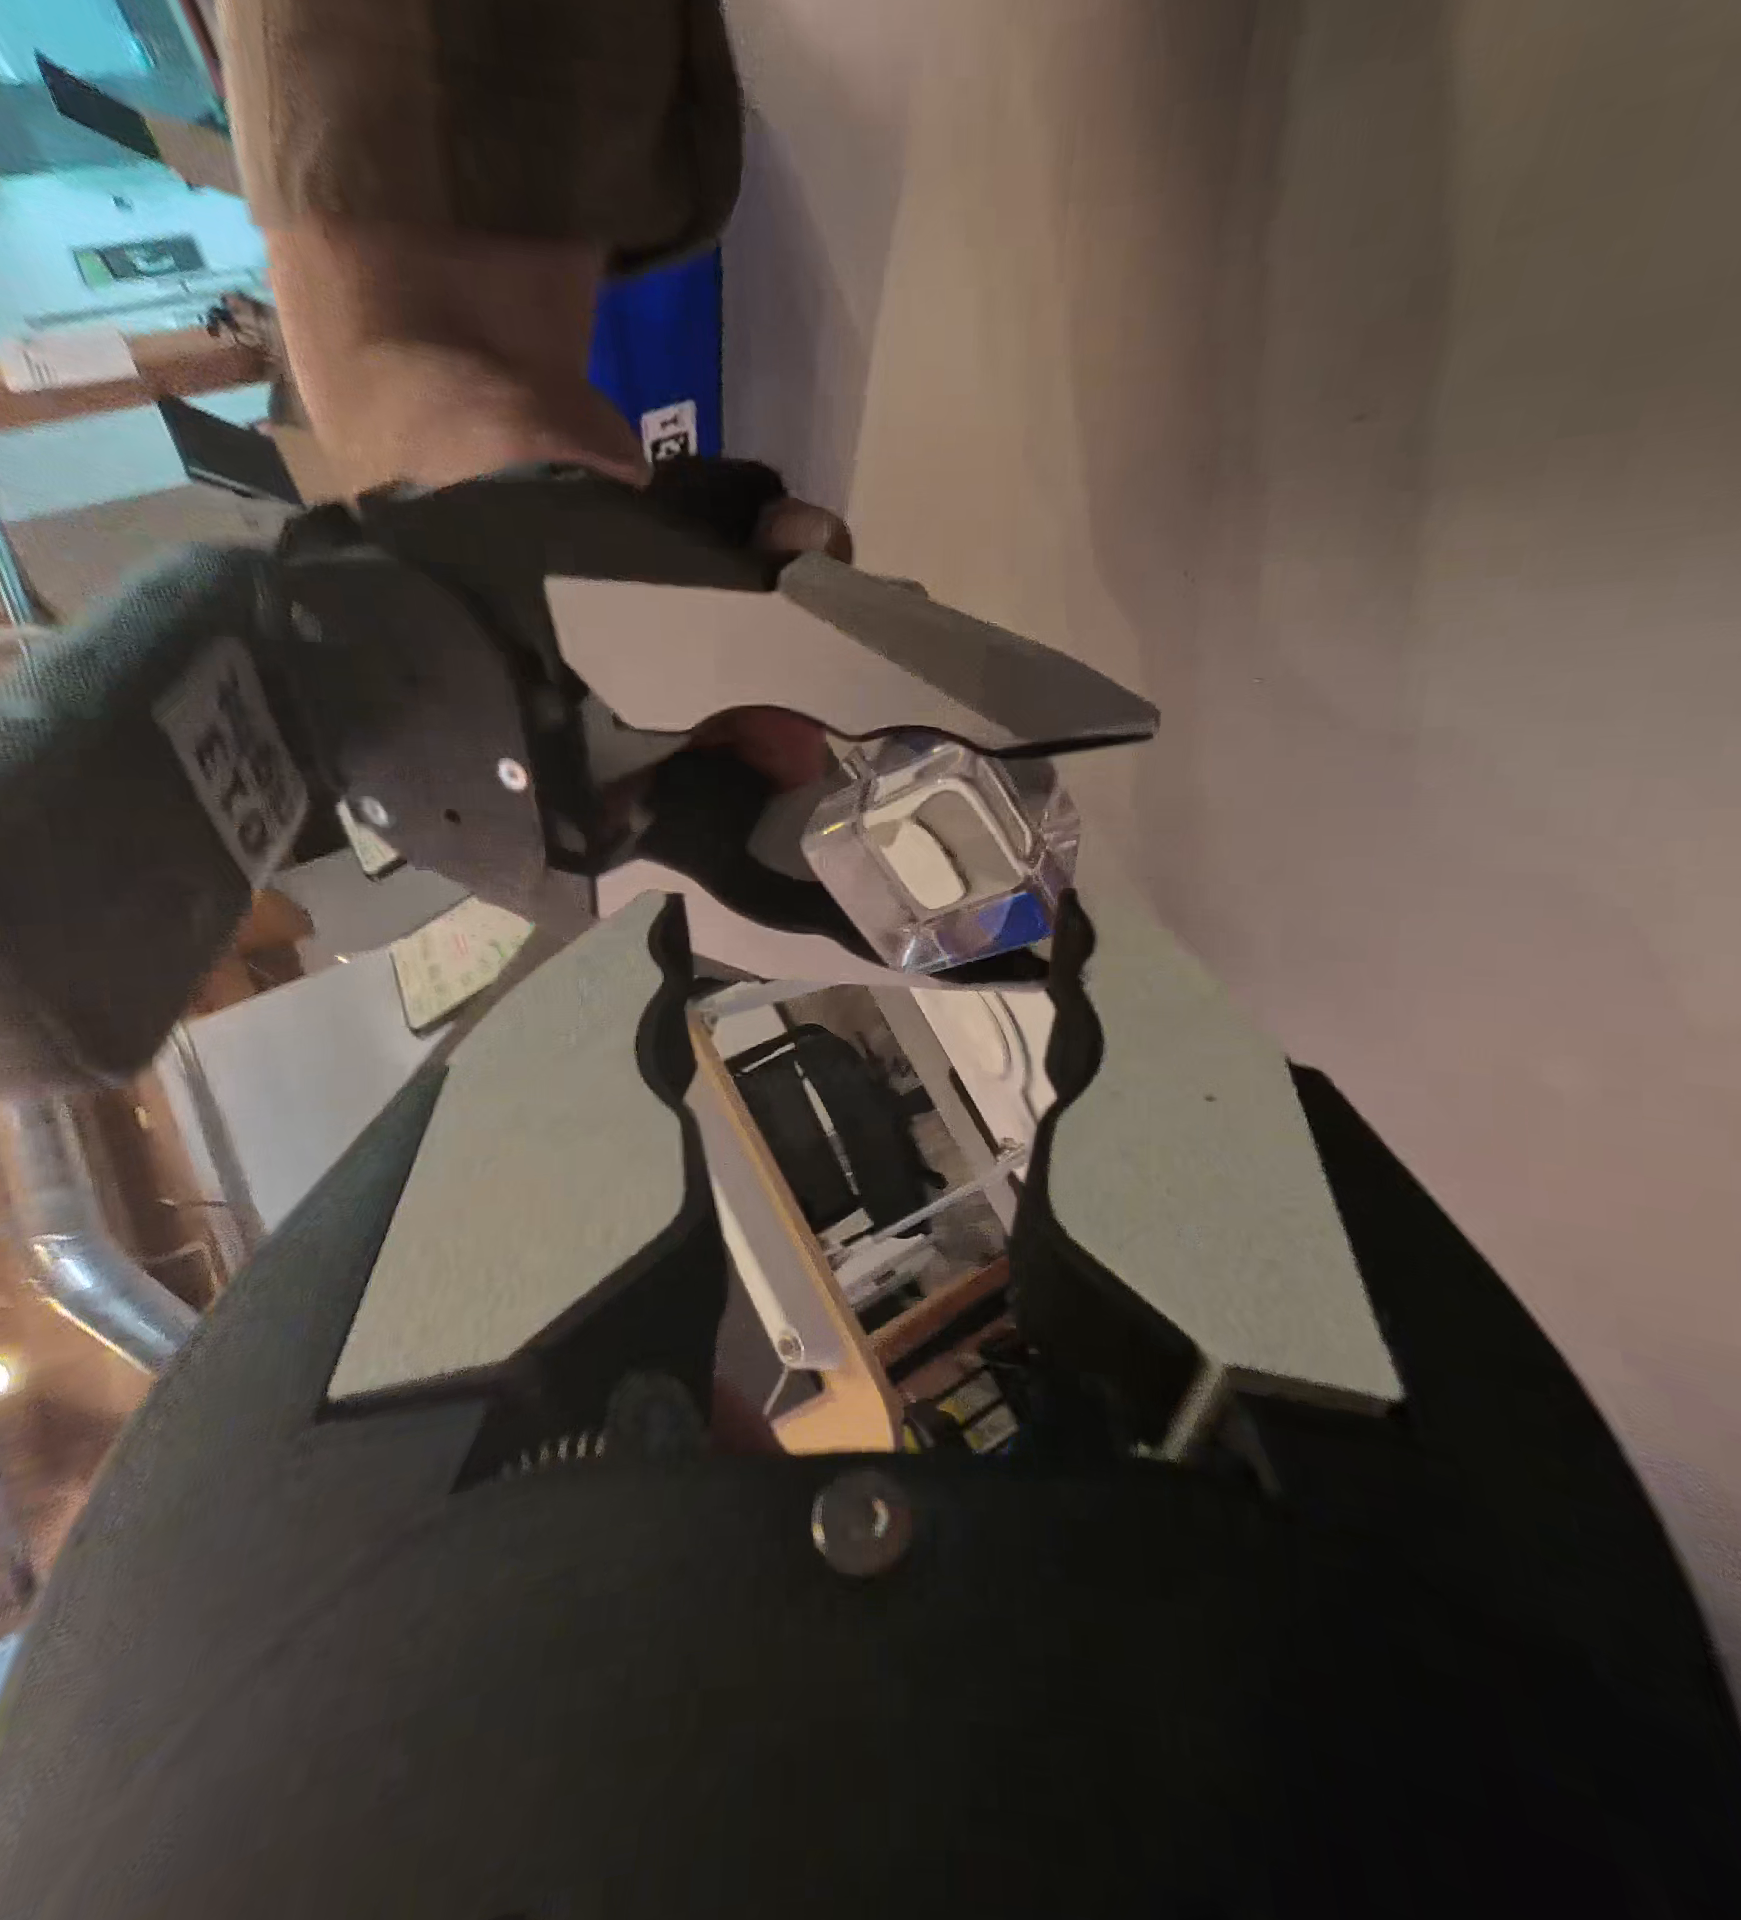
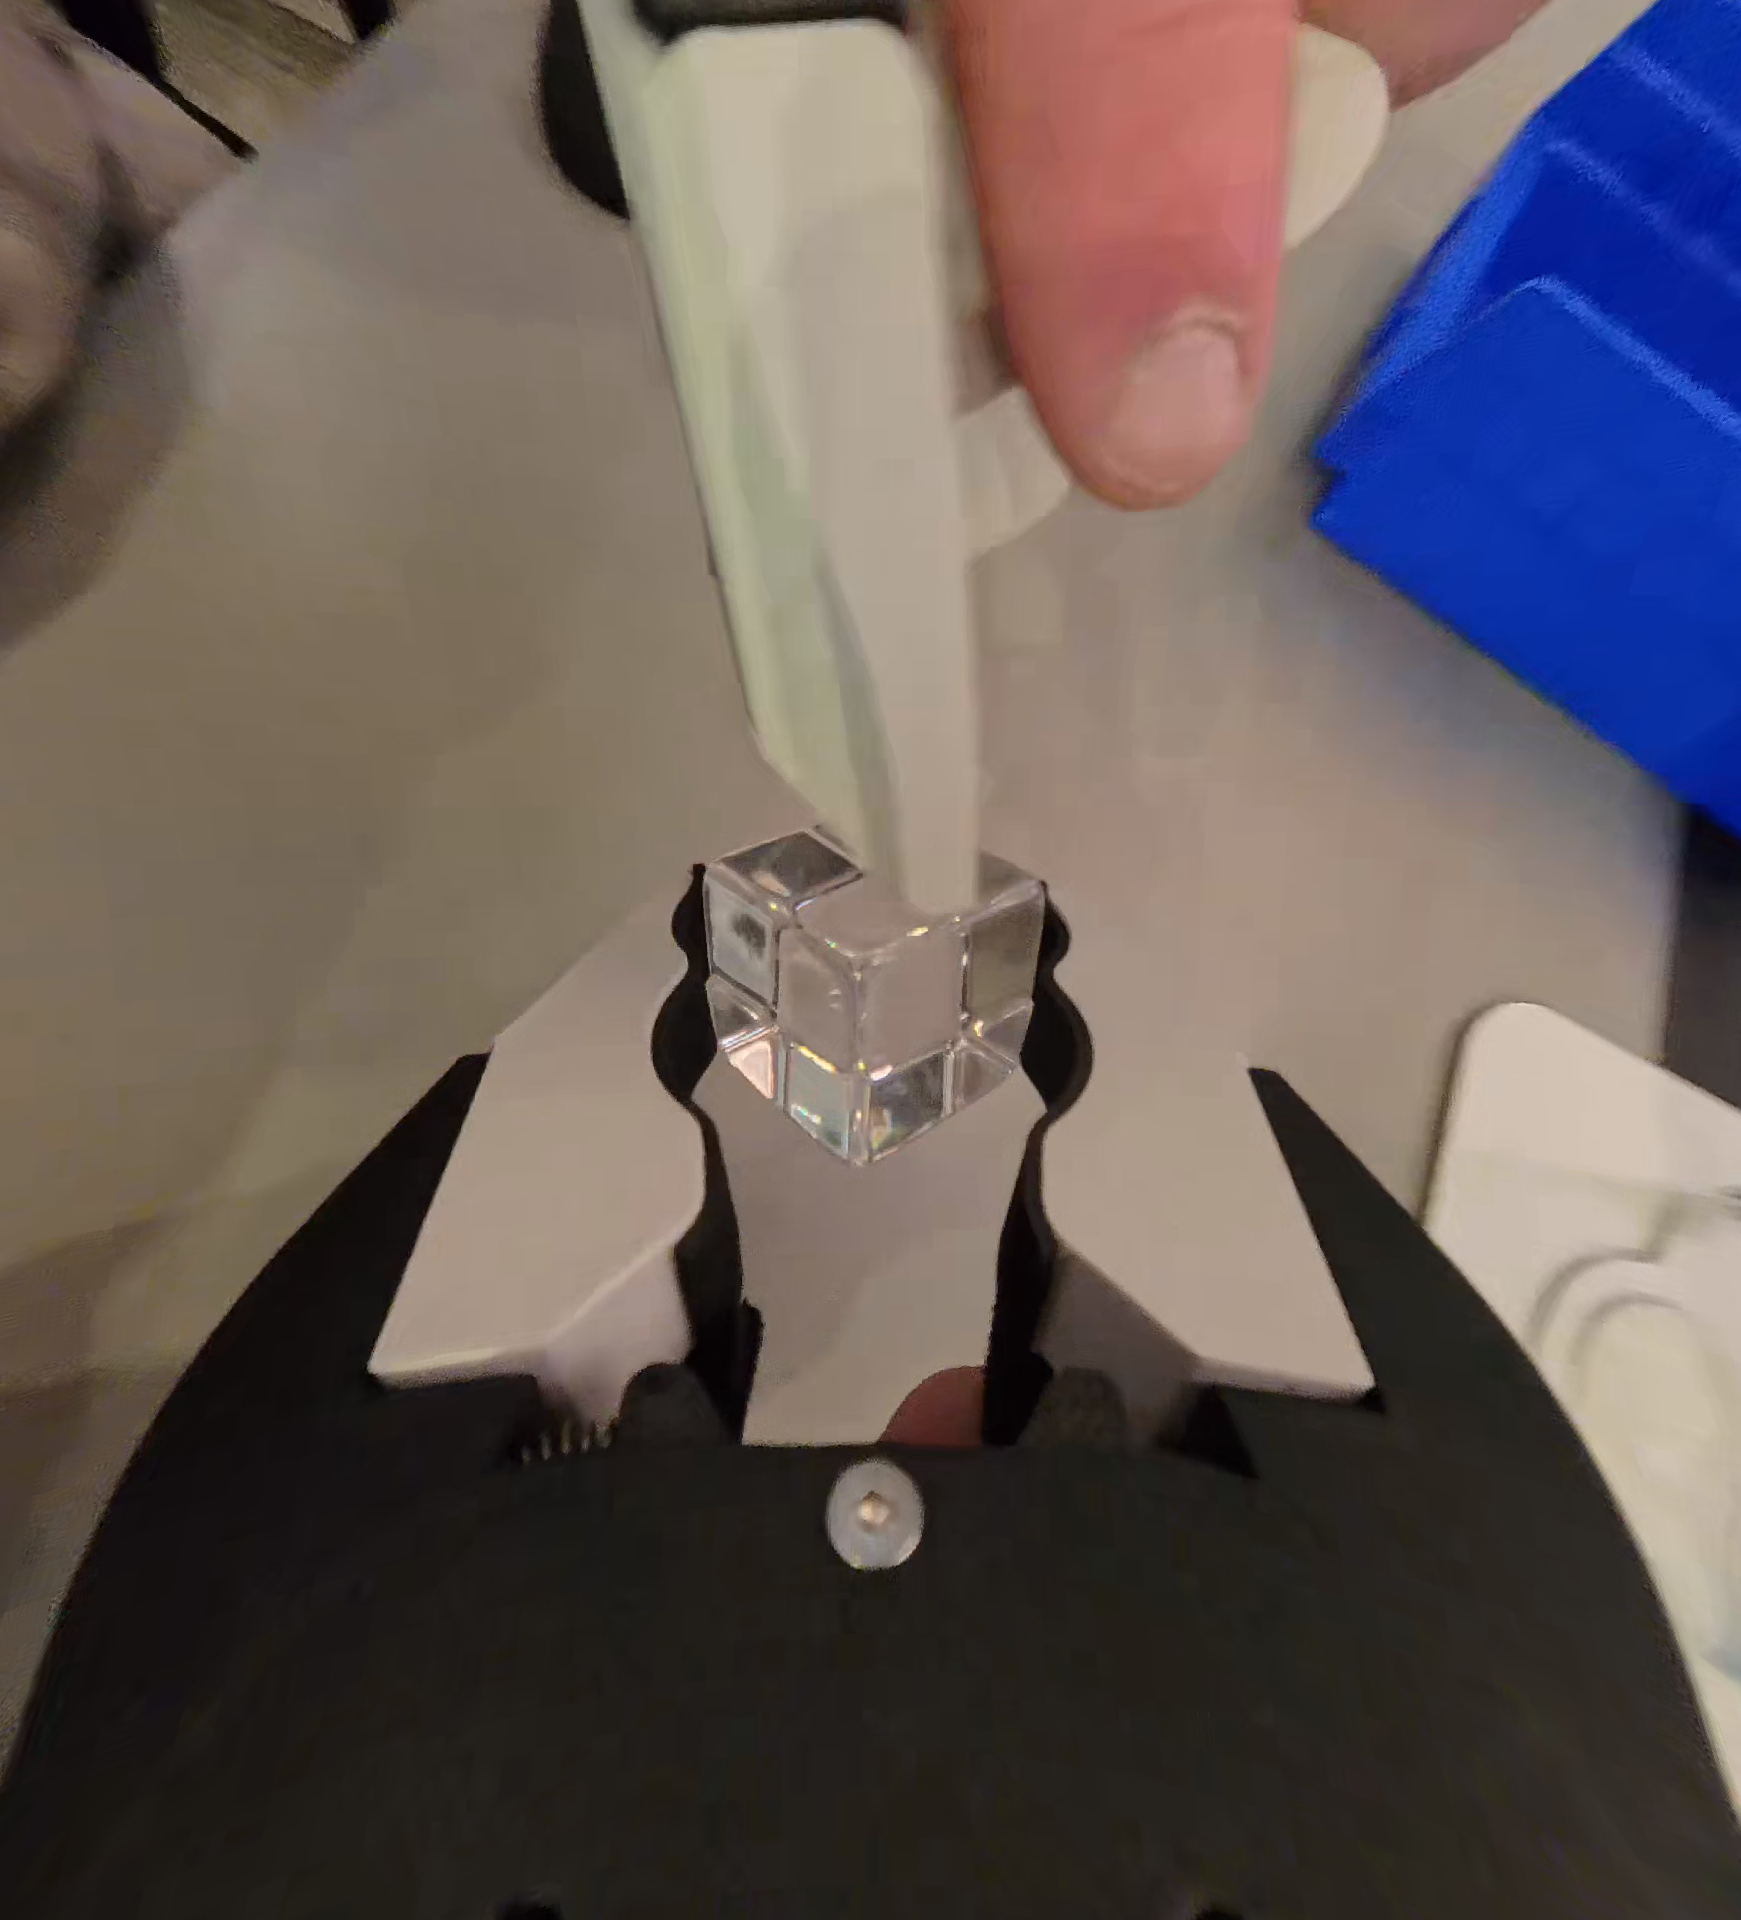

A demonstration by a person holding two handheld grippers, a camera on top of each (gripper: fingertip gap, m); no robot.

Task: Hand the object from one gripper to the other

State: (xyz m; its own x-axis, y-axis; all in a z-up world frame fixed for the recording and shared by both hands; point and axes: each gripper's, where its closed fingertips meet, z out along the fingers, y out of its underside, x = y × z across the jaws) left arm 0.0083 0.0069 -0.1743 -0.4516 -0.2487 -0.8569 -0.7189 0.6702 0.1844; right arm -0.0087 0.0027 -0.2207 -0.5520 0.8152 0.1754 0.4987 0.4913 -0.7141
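A clear cube (image 2: 866, 997) is clamped between the fingertips of my right gripper (image 2: 866, 914), which is shut on it. In the left wrist view the right gripper (image 1: 1053, 842) comes in from the left and holds the cube (image 1: 939, 842) just beyond my left gripper (image 1: 868, 920). The left gripper is open and empty, with its tips at the cube's near edge. In the right wrist view a pale finger of the left gripper (image 2: 845, 623) reaches down from the top to the cube's far side. A person's thumb (image 2: 1126, 260) lies beside that finger.
A blue box (image 2: 1593, 468) stands on the pale table (image 2: 378, 727) at the right, and it also shows in the left wrist view (image 1: 653, 332). A white device (image 2: 1624, 1247) lies at the lower right. A person's arm (image 1: 450, 312) and a desk (image 1: 66, 395) are behind.
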